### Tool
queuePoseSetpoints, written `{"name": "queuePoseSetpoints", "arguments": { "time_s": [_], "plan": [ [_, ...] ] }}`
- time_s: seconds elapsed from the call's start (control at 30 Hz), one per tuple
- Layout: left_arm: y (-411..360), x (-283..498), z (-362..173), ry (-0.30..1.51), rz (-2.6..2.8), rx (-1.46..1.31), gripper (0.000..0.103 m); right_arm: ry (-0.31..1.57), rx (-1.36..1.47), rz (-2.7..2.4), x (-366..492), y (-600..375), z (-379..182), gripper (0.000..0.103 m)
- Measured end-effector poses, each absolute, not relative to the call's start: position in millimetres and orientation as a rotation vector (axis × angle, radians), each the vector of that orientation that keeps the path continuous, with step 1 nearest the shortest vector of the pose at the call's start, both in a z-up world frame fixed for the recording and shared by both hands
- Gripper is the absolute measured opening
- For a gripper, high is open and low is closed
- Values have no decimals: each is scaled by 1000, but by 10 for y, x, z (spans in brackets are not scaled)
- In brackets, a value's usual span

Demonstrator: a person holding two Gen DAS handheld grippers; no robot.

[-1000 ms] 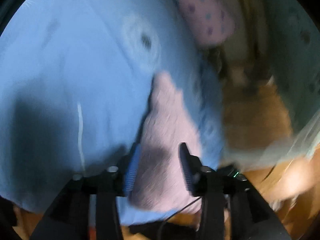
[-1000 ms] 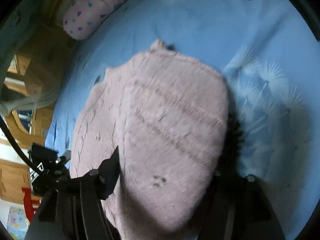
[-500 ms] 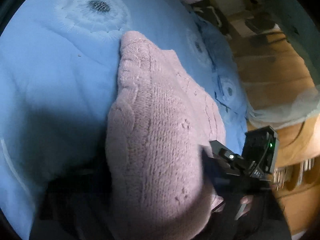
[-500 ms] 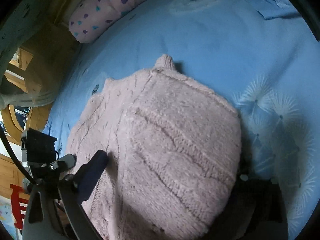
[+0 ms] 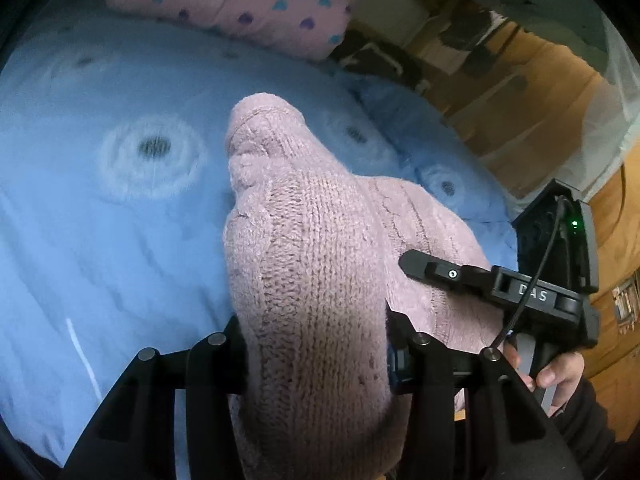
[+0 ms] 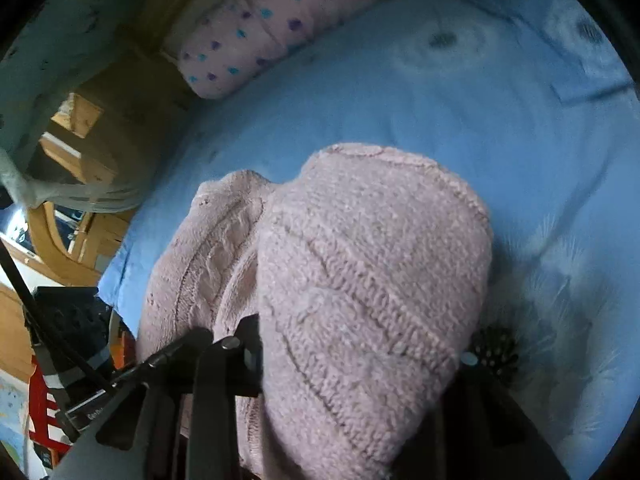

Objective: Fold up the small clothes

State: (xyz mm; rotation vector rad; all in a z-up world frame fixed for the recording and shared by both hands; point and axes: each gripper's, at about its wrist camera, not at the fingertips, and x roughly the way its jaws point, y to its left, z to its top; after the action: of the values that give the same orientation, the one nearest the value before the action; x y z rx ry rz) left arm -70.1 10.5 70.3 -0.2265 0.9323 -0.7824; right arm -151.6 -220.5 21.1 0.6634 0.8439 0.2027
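A pink knitted garment (image 5: 320,248) lies bunched on the blue bedspread (image 5: 100,240). Its near edge rises between the fingers of my left gripper (image 5: 316,344), whose jaws are closing and pressing on the thick fold. In the right wrist view the same garment (image 6: 360,264) bulges over my right gripper (image 6: 360,356). Those jaws are closing too and pinch the knit. One of the right gripper's fingers (image 5: 424,270) rests against the garment's right side, with a hand (image 5: 560,372) on the handle below it.
A pink pillow with coloured hearts (image 5: 240,4) lies at the far edge of the bed. Wooden furniture (image 5: 520,92) and a pale net (image 5: 612,120) stand beyond the bed's right side. The bedspread shows white dandelion prints (image 6: 440,44).
The left gripper has rolled and swung from a thin corner to a thick fold of the garment. The right jaws spread wide, then narrowed on the cloth. The garment's near edge has risen.
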Motion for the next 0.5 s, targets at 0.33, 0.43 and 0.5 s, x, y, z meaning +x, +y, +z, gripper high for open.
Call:
{"name": "queuePoseSetpoints", "arguments": {
  "time_s": [0.33,0.43,0.5],
  "plan": [
    [-8,-305,941,874,-847,-188,26,741,660,151,-1367,-2373,546,34],
    [-95,-173,952,874,-855,-188,26,722,666,129,-1156,-2417,590,34],
    [-125,-95,957,886,-853,-204,26,714,660,118,-1056,-2445,614,35]
  ]
}}
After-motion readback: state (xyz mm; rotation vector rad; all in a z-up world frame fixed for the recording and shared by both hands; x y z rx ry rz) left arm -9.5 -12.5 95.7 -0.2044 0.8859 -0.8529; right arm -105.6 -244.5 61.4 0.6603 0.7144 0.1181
